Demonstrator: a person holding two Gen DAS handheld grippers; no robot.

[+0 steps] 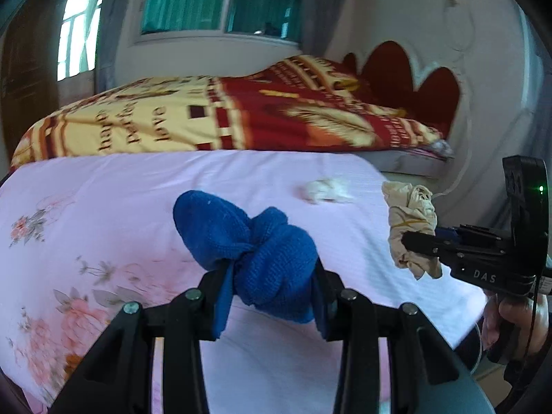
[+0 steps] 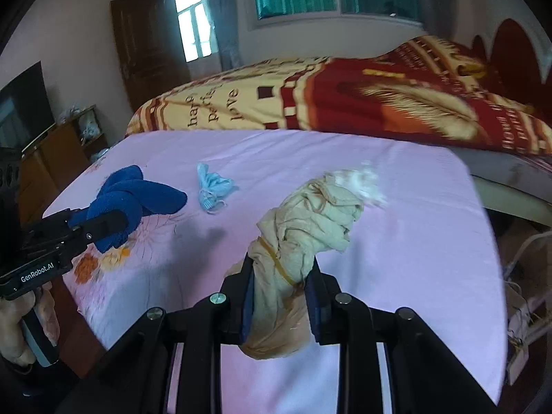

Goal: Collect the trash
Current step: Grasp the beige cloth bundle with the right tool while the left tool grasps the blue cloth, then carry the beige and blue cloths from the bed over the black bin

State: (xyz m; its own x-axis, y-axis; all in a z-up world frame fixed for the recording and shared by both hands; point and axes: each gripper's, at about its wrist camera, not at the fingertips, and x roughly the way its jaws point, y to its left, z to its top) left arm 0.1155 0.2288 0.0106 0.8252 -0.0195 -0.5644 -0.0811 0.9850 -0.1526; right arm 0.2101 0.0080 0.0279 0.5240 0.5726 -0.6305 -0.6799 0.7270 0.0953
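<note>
The left gripper (image 1: 272, 286) is clamped on a knotted blue cloth (image 1: 248, 241), held up off the pink sheet (image 1: 138, 189). The right gripper (image 2: 279, 296) is clamped on a beige bundle (image 2: 303, 227) bound with a rubber band, also lifted clear of the sheet. Farther back on the sheet lie a light blue scrap (image 2: 214, 188) and a white crumpled wad (image 1: 326, 189), well apart. Beyond them a red and yellow quilt (image 1: 241, 117) covers the bed, under a window (image 1: 220, 0).
</note>
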